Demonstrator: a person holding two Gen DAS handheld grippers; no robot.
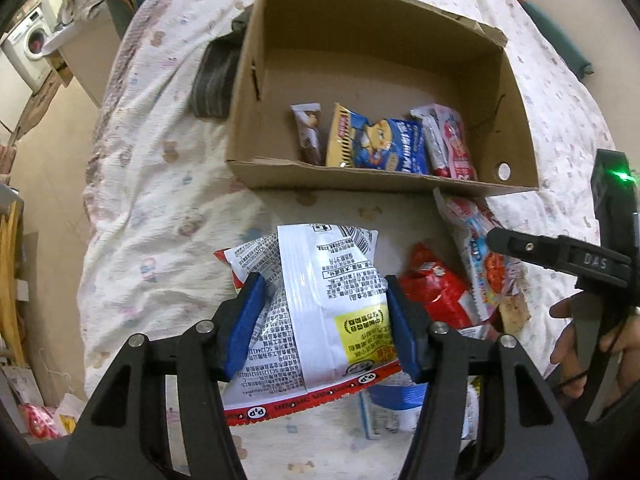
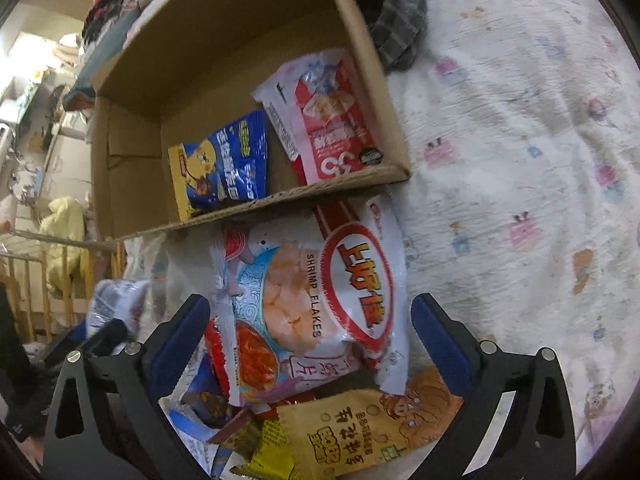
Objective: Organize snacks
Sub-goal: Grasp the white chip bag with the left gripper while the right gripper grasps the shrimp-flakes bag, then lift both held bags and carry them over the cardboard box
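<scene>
**Left gripper holds a white bag, right gripper stands wide over the shrimp flakes**

The left gripper has its two blue pads pressed on the sides of a white snack bag. The bag shows its back side, with black print, a barcode and a yellow label, and a red edge at its lower end. It is held above the bed cover, in front of the cardboard box.

The box stands open on the bed cover. Inside, along its near wall, several snacks stand side by side: a brown bar, a blue and yellow bag and a pink and red bag.

The right gripper has its jaws spread wide, and the pads do not touch anything. Between them lies the shrimp flakes bag, white with a red oval and a picture of shrimp chips. This bag lies just in front of the box, with its upper edge touching the box wall. It rests on top of a small pile of other snacks, among them an orange-brown packet and a red bag.

A grey checked cloth lies beside the box. In the left wrist view, a hand holds the right gripper at the right edge.
</scene>
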